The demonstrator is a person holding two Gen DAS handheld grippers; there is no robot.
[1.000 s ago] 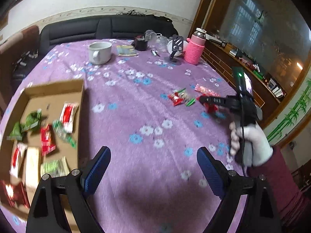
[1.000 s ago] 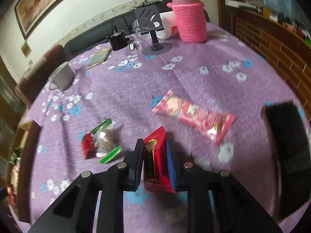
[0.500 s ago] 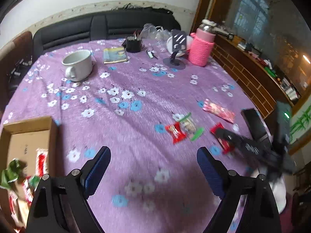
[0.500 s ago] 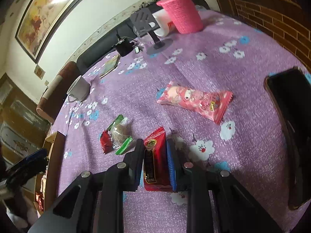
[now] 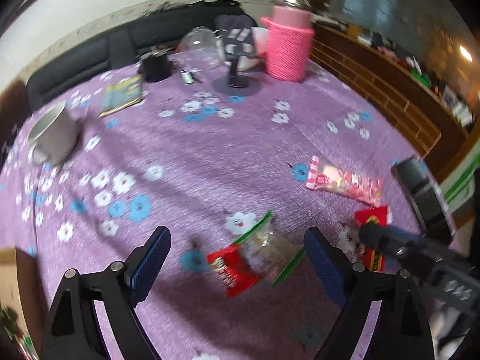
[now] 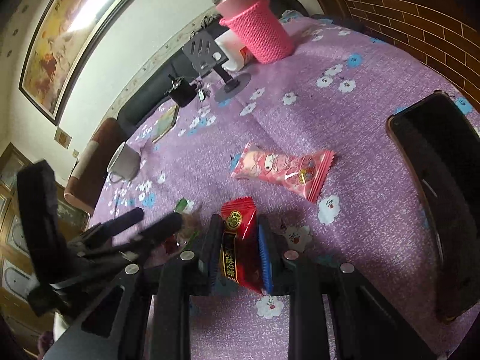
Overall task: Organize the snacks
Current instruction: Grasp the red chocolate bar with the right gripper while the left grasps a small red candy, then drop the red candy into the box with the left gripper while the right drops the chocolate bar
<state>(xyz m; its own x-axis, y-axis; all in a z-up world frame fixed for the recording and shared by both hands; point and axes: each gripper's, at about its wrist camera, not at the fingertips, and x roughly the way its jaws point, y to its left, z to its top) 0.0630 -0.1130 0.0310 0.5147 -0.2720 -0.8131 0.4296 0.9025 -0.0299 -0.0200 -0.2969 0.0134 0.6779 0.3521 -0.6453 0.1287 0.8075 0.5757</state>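
From the left wrist view, the round desk with a purple flowered cloth [image 5: 210, 162] fills the room's middle, with a dark sofa [image 5: 90, 57] and a white wall behind it. The left gripper [image 5: 237, 258] has its fingers spread wide, with nothing pinched. Between them on the cloth lies a small red snack packet [image 5: 232, 270] touching a clear packet with green edges [image 5: 270, 246]. A long pink snack bag [image 5: 345, 183] lies farther right. This view is blurry.

From the right wrist view, the right gripper [image 6: 240, 252] has its fingers pressed on a red candy packet with gold writing [image 6: 240, 240], low over the cloth. Only here can you see a big framed painting [image 6: 69, 33] on the wall. A black phone [image 6: 435, 186] lies on the right. A bottle in a pink knitted sleeve [image 6: 255, 36] stands at the back.
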